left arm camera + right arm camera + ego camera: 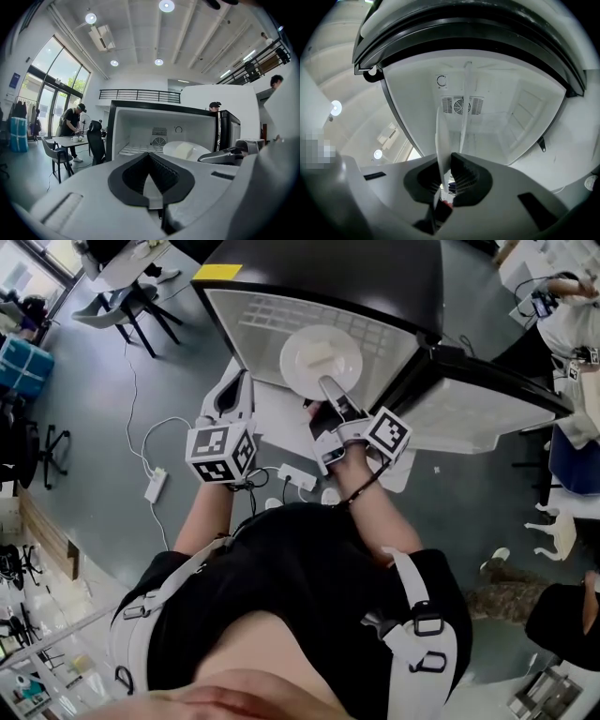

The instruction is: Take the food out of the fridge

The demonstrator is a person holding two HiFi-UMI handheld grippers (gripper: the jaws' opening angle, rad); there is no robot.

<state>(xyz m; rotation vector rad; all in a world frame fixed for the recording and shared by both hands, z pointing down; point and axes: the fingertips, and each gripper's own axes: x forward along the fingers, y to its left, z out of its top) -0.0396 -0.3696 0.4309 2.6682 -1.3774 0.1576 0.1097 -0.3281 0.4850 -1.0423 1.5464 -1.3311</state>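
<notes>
Left gripper (236,381) hangs in front of the open fridge (319,277), towards its left side, pointing at the opening. In the left gripper view its jaws are pressed together with nothing between them (150,161). Past them that view shows the fridge (117,136), its white inside and a wire shelf (133,150).

Next to the right is the plate (295,371), white and round, with a pale piece of food (319,354) on its middle. From the head view the plate lies over the front part of the shelf (272,320), at the mouth of the fridge. In the left gripper view the plate (171,149) looks level, and the food (190,149) sits on top.

Right gripper (326,382) is clamped on the plate's near rim. Its own view shows the thin white edge of the plate (440,136) squeezed between the two dark pads (446,164), with the fridge's back wall (487,117) beyond.

Farthest right, the door (469,413) stands swung wide open
</notes>
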